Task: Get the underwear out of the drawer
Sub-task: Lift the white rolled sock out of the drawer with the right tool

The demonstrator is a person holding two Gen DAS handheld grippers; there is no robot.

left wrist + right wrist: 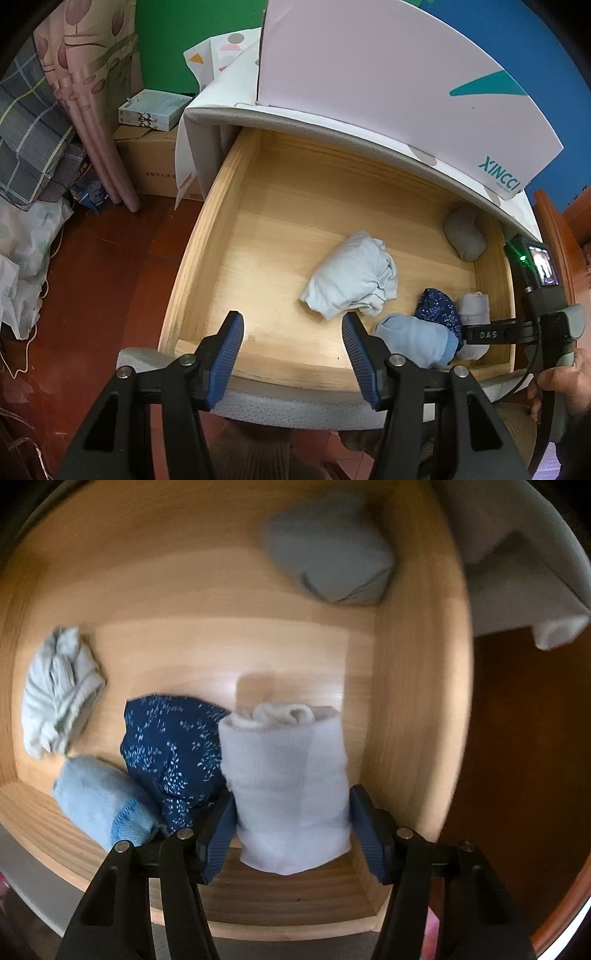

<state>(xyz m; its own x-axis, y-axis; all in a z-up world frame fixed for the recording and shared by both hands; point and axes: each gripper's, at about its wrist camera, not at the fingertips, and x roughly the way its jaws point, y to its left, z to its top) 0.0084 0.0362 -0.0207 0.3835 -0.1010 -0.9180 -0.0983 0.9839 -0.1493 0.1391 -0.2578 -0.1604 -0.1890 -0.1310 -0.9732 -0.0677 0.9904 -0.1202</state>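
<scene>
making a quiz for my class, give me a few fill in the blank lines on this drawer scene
1. The right gripper has its fingers on either side of the rolled ____ bundle.
2. The left gripper is ____ and holds nothing.
3. The patterned bundle between the white roll and the light blue bundle is dark ____.
4. The drawer is made of ____.

Missing words: white; open; blue; wood
</scene>
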